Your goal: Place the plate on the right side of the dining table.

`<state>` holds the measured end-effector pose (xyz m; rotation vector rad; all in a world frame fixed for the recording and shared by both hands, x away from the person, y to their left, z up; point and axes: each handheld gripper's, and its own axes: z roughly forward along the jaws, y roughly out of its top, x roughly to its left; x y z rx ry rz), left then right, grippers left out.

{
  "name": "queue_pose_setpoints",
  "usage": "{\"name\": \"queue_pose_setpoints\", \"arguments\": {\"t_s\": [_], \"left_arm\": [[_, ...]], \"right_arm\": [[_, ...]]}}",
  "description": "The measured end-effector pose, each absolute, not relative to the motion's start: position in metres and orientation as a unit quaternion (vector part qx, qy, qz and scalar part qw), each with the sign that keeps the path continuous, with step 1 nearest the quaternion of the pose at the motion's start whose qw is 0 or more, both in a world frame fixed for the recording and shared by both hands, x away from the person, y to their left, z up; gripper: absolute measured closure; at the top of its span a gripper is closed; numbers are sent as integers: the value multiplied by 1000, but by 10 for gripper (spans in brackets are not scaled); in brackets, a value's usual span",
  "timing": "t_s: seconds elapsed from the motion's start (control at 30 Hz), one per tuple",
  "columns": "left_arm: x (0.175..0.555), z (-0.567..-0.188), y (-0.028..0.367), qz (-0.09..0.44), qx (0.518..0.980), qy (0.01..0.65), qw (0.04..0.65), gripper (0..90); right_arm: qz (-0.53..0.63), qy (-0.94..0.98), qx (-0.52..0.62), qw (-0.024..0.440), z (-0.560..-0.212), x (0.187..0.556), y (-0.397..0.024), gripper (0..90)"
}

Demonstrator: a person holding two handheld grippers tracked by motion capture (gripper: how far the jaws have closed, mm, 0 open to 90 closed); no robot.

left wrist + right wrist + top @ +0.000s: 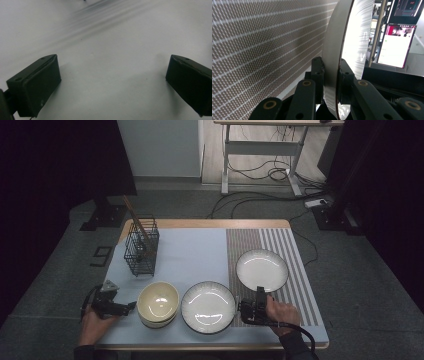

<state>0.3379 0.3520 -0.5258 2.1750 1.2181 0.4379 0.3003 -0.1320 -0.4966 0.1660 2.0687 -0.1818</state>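
A large white ribbed plate with a dark rim [207, 307] lies at the table's front, its right edge over the striped mat. My right gripper [240, 310] comes in from the right and is shut on that edge. In the right gripper view the plate's rim [332, 50] sits pinched between the two black jaws of the right gripper [331, 77]. My left gripper [131, 306] rests at the front left beside two stacked cream bowls [158, 302]. Seen in its own view, the left gripper [112, 82] is open over the pale mat, with nothing between its pads.
A smaller white plate [262, 269] lies on the brown striped mat [300, 270] just behind my right hand. A black wire basket [141, 247] holding chopsticks stands at the back left. The pale blue mat [190, 255] covers the middle.
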Motion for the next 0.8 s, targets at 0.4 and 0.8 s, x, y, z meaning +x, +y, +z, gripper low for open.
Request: {"name": "queue_pose_setpoints", "arguments": {"t_s": [0.4,0.8], "left_arm": [[338,-526,352,165,820,459,301,0],[338,-526,352,165,820,459,300,0]], "right_arm": [[-86,866,84,485,-508,312,-143,790],[-88,871,89,475,-515,319,-148,789]]}}
